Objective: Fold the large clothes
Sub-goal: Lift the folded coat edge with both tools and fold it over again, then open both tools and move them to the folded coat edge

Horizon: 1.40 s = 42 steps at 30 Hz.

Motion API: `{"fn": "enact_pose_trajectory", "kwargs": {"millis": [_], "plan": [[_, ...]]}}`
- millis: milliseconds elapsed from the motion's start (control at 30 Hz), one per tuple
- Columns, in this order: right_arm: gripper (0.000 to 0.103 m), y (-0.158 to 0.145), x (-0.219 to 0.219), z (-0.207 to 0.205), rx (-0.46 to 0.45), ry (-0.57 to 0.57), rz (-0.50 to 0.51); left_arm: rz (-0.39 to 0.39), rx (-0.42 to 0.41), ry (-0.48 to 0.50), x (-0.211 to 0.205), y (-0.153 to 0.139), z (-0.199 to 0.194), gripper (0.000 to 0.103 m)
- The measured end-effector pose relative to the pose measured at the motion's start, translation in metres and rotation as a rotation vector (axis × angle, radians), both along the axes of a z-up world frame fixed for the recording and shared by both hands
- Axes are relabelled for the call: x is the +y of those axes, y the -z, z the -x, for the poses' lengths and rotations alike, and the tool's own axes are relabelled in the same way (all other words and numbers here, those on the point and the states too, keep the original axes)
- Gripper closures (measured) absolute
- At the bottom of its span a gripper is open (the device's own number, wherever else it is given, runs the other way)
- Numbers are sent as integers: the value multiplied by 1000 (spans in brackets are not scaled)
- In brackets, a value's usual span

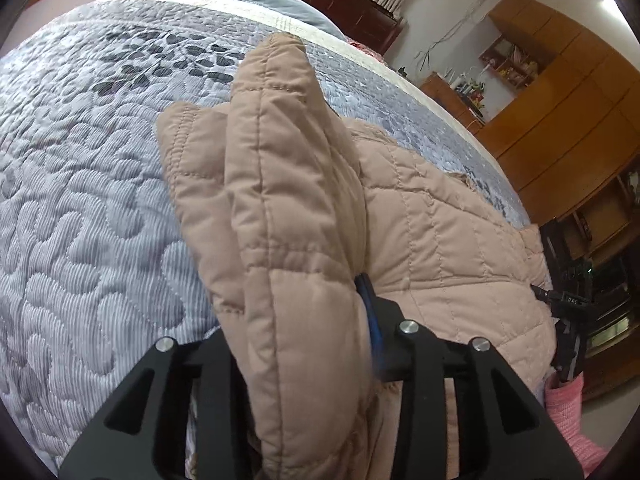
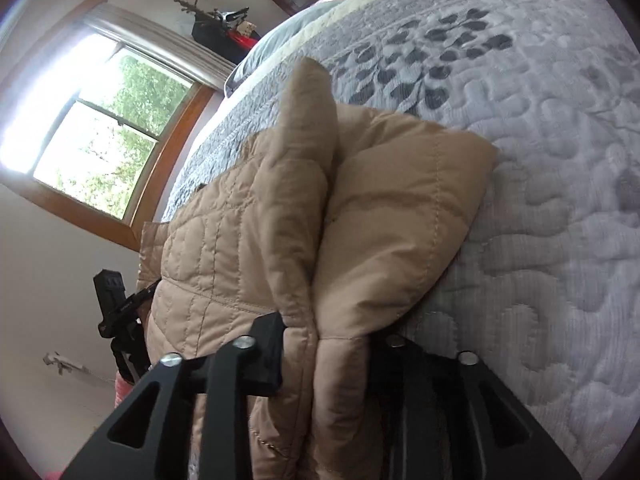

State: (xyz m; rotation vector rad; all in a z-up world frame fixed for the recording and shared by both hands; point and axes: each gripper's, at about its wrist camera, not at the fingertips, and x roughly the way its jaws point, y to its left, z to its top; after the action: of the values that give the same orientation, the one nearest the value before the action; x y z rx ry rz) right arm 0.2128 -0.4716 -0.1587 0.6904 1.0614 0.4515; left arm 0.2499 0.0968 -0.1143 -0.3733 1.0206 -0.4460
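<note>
Puffy tan quilted coat point(image 1: 288, 208) – stitched squares – on ribbed grey bedspread point(image 1: 80, 200).

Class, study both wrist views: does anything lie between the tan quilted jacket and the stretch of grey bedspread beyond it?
Nothing visible does. The tan quilted jacket already rests on the grey bedspread, and the quilt beyond its bunched edges shows no other thing. A fold sits between each gripper's fingers.

Quilted jacket point(image 1: 288, 208) folds hide both tools' fingertips and their grip.
</note>
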Motion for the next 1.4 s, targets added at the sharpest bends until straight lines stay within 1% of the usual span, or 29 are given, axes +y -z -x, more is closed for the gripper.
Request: {"fn": "enact_pose_trajectory", "kwargs": {"millis": [33, 67, 100, 133, 200, 233, 300, 367, 433, 500, 533, 600, 667, 700, 767, 833, 900, 967, 1033, 1067, 1100, 1167, 1233, 1333, 1367, 1400], "plan": [[64, -5, -7, 5, 5, 28, -1, 11, 16, -14, 5, -2, 1, 62], [60, -11, -12, 11, -2, 49, 19, 13, 17, -26, 11, -6, 5, 61], [60, -15, -17, 15, -14, 67, 39, 8, 6, -43, 17, -13, 11, 60], [60, -27, -23, 25, -39, 88, 85, 0, -5, -54, 21, -18, 15, 60], [60, -44, -27, 37, -72, 109, 153, -38, -46, -88, 31, -36, 30, 61], [60, -60, -28, 47, -105, 118, 208, -70, -83, -110, 33, -49, 39, 61], [60, -80, -21, 55, -146, 85, 230, -100, -137, -128, 33, -68, 50, 61], [60, -100, -2, 60, -174, 23, 254, -93, -183, -98, 23, -86, 60, 61], [60, -109, 26, 60, -174, -36, 330, -114, -203, -73, 7, -96, 65, 61], [60, -106, 46, 55, -154, -70, 403, -144, -212, -41, -12, -98, 66, 60], [60, -105, 55, 51, -151, -83, 418, -161, -209, -31, -17, -95, 65, 59], [60, -92, 64, 46, -130, -100, 427, -214, -191, -28, -28, -84, 59, 59], [61, -78, 65, 38, -92, -90, 441, -241, -156, -26, -33, -68, 50, 59], [64, -70, 63, 35, -70, -80, 449, -256, -141, -29, -34, -60, 46, 59], [68, -56, 57, 30, -33, -77, 429, -273, -113, -29, -33, -44, 40, 60], [68, -43, 52, 26, -6, -84, 378, -266, -104, -26, -32, -36, 37, 61], [67, -44, 50, 27, -15, -90, 368, -274, -115, -29, -32, -38, 39, 61], [67, -51, 48, 32, -28, -90, 360, -278, -118, -46, -30, -45, 45, 60], [66, -62, 46, 39, -45, -94, 357, -259, -126, -70, -25, -57, 57, 58], [66, -69, 47, 44, -55, -102, 361, -249, -125, -89, -22, -65, 67, 53], [66, -74, 48, 48, -60, -110, 368, -251, -116, -123, -15, -70, 80, 50], [65, -84, 53, 57, -63, -137, 406, -278, -93, -190, -7, -75, 101, 49], [64, -88, 60, 63, -49, -159, 460, -262, -71, -223, 2, -76, 125, 46], [63, -83, 62, 66, -16, -138, 526, -201, -23, -280, 12, -68, 157, 45], [63, -80, 60, 66, -5, -133, 533, -161, -5, -298, 15, -62, 166, 42], [63, -77, 60, 66, 8, -132, 532, -122, 10, -310, 17, -55, 172, 41]]}}
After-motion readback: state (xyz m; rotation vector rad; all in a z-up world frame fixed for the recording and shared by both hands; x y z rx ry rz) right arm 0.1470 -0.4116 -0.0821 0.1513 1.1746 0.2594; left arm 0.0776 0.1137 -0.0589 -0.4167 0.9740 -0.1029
